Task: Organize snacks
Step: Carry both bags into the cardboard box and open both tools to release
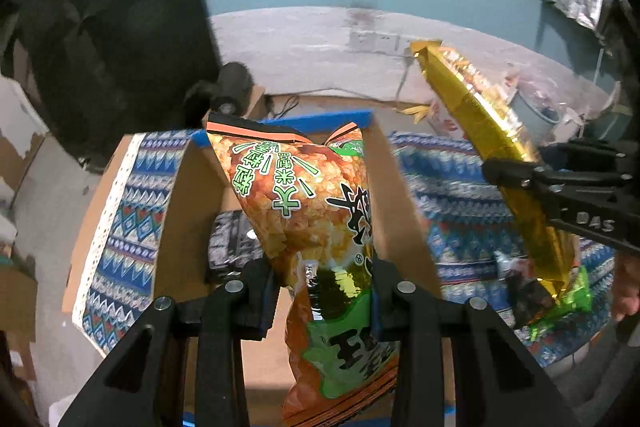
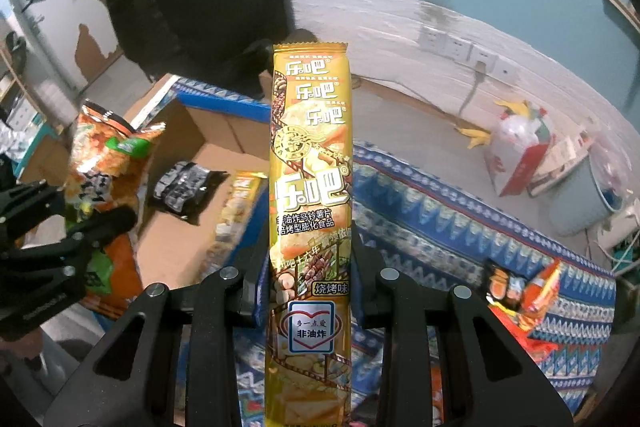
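With my left gripper (image 1: 324, 291) pinching the orange bag (image 1: 304, 195) and my right gripper (image 2: 310, 287) the yellow packet (image 2: 310, 163), I judge both belong next in the cardboard box (image 1: 188, 211).

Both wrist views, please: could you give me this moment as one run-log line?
left gripper: shut on orange snack bag | right gripper: shut on yellow chip pack | cardboard box: holds black packet
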Demonstrator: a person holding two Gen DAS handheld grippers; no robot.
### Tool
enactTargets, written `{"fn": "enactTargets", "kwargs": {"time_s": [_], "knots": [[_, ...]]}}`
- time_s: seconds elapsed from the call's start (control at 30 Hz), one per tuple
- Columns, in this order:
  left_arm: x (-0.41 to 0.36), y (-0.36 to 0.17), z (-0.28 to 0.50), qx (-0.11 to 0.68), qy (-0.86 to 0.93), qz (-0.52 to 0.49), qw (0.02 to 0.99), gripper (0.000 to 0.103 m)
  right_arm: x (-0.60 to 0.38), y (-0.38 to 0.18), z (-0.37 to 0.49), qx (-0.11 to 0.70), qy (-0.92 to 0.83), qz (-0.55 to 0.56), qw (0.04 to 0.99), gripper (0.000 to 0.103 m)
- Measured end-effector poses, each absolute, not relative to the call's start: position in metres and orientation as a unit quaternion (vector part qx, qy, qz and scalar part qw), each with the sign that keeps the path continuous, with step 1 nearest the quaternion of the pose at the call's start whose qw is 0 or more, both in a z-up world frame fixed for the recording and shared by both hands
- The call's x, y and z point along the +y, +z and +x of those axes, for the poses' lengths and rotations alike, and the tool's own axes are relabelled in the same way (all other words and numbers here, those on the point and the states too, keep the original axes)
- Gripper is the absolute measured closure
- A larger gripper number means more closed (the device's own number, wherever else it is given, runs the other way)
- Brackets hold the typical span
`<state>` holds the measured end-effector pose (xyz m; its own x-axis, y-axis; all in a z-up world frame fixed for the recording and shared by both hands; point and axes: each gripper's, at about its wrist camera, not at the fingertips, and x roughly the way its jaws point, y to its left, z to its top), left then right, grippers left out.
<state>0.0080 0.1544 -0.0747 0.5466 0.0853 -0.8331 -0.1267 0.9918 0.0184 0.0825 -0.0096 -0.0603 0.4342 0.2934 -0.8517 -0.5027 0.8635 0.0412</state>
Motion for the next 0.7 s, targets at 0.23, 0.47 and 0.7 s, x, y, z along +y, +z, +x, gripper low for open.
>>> {"fn": "enactTargets", "kwargs": {"time_s": [0.23,0.47,0.7], "knots": [[0.184,-0.092,0.001,0.488,0.086,-0.036,0.868,0.067,0.031,-0.069,0.081,0.484,0.262,-0.124,0.826,0.074],[0.202,-0.097,-0.004,0.495,0.099,-0.05,0.862,0.066,0.071,-0.084,0.079,0.499,0.282,-0.129,0.809,0.074],[0.213,-0.101,-0.007,0.506,0.112,-0.057,0.853,0.054,0.095,-0.098,0.083,0.517,0.296,-0.125,0.793,0.074]]}}
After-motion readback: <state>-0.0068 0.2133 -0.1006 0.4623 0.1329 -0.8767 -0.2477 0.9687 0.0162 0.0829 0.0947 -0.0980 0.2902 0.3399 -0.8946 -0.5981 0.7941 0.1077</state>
